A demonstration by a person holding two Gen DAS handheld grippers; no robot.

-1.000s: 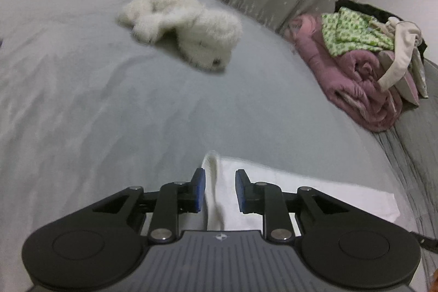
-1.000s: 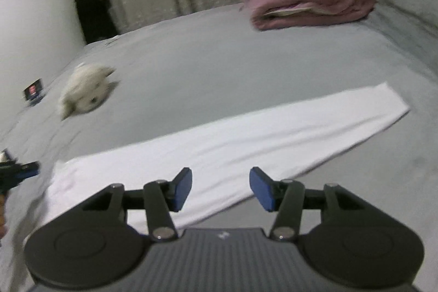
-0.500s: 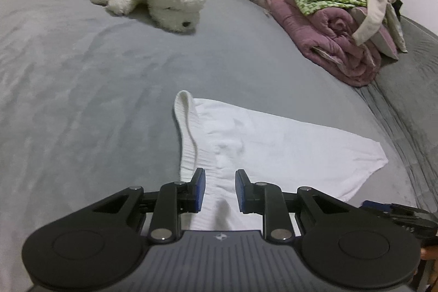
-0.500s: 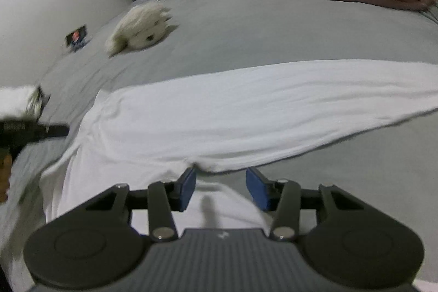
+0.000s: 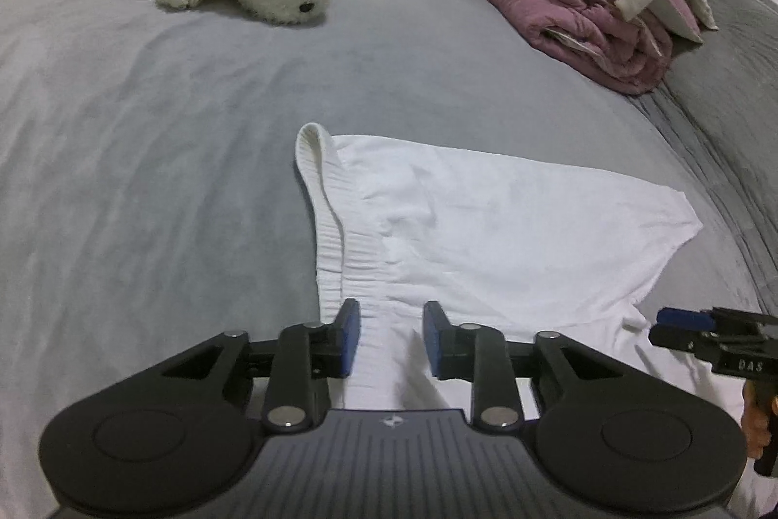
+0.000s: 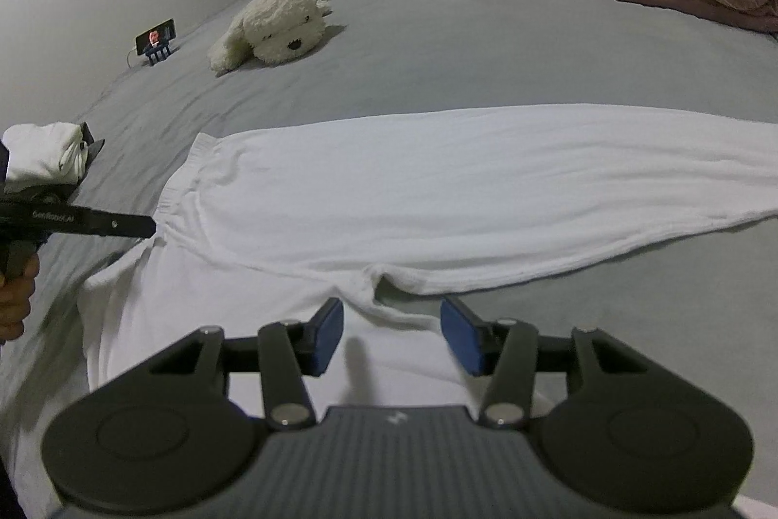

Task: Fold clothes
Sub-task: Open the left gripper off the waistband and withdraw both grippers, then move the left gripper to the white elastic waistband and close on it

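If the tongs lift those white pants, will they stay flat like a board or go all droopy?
Probably droopy. The white cotton pants with a ribbed waistband lie limp on the grey bedspread, wrinkled and bunched near the waistband, so they would likely sag from wherever they are pinched. They look thin, so probably light. The soft cloth seems unlikely to slip out easily.

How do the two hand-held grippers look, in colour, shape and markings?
Both are alike: the left gripper and the right gripper have a black ribbed body with a small pale logo, two round black discs, silver pivot screws and black linkage arms ending in blue pads. Seen from the side, each bears small pale lettering. No cables or sleeves show.
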